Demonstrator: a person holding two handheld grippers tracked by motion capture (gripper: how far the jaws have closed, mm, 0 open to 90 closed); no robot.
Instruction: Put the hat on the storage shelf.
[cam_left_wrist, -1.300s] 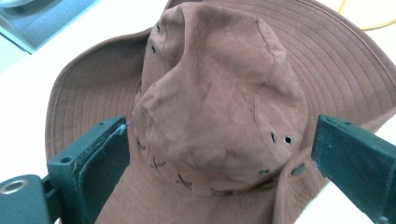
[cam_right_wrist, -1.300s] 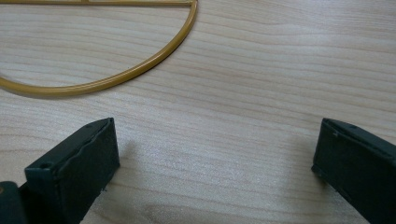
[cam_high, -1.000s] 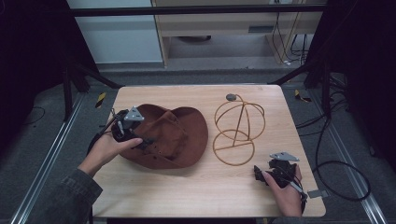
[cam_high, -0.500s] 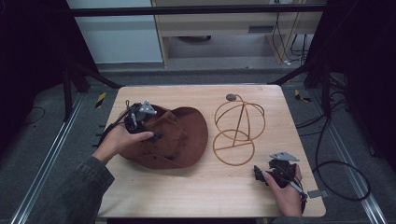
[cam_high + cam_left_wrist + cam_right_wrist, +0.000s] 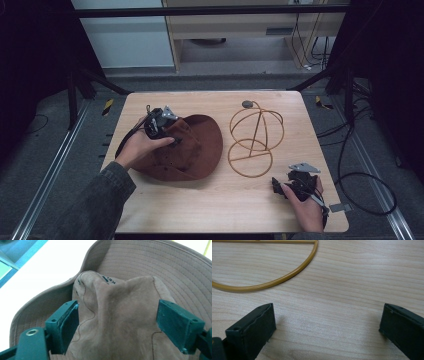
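Light wooden surface carrying a brown hat at its left half, brim down. Beside the hat, apart, stands a wire hat stand, unobstructed. The left tool has moved onto the crown and its jaws have just been closing, one pad touching the suede, not yet clamped: a grasp seems imminent. The right tool rests, jaws apart and empty.

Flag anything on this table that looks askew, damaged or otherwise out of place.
The brown hat lies on the table beside the wire hat stand, not on it. Its crown is creased and pinched, between the left gripper's jaws, which have just been closing. Nothing looks spilled or broken.
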